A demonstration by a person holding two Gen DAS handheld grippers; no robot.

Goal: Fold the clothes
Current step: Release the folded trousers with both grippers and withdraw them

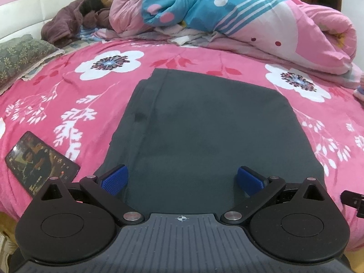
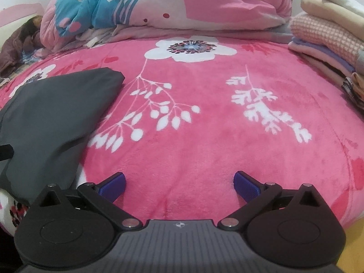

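- The left gripper [image 1: 182, 178] is hovering over the near end of the dark grey garment [image 1: 204, 132], its blue pads [image 1: 115, 178] spread wide and gripping nothing.
- The garment is lying folded flat on the pink flowered blanket [image 1: 68, 95], in the middle of the bed, with layered edges showing along its left side.
- The near edge of the garment is hiding behind the gripper body in the left wrist view, so its full outline cannot be traced.
- The right gripper [image 2: 179, 184] is hanging over bare blanket [image 2: 204, 136] to the right of the garment [image 2: 52, 113], its jaws spread wide as well, with nothing between them.
- In the right wrist view the garment is running off the left edge, and only its far corner is showing whole.
- A phone [image 1: 41, 161] with a lit screen is lying on the blanket just left of the garment; its near corner is passing behind the left gripper's housing, and the picture on its screen is too small to read.
- A bunched quilt [image 1: 227, 16] in pink and blue is lying across the far side of the bed.
- A person [image 1: 97, 2] is lying at the far left by the headboard, mostly covered by a brown robe and the quilt.
- A stack of folded clothes [image 2: 325, 36] is sitting at the right side of the bed, cut off by the frame edge.
- A black part [image 1: 355, 201] at the right edge of the left wrist view is too cropped to identify.
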